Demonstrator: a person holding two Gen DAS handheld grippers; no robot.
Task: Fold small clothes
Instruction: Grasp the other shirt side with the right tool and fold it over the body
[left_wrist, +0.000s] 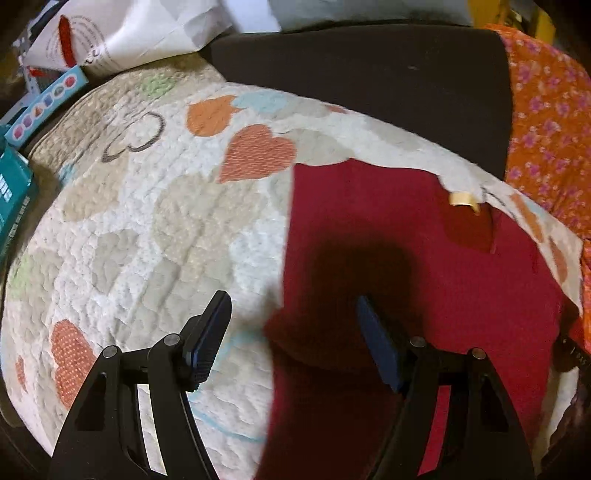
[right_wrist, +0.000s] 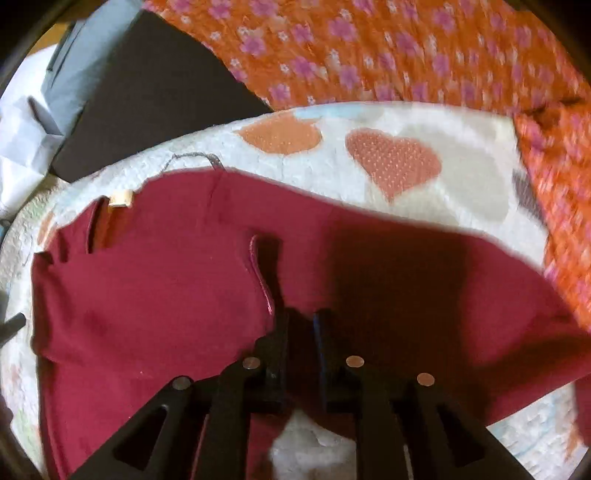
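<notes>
A dark red garment (left_wrist: 424, 266) lies on a cream quilt with hearts (left_wrist: 166, 221); a tan label (left_wrist: 461, 199) shows at its collar. My left gripper (left_wrist: 291, 314) is open and empty, hovering over the garment's left edge. In the right wrist view the same red garment (right_wrist: 147, 295) is spread on the quilt (right_wrist: 461, 166), label (right_wrist: 120, 199) at far left. My right gripper (right_wrist: 301, 321) is shut on a fold of the red garment, lifting a flap with its hem (right_wrist: 260, 273) just ahead of the fingers.
An orange floral cloth (left_wrist: 546, 129) lies to the right, also in the right wrist view (right_wrist: 388, 48). A black surface (left_wrist: 369, 81) lies behind the quilt. A white paper bag (left_wrist: 140, 33) and teal boxes (left_wrist: 14, 184) sit at the left.
</notes>
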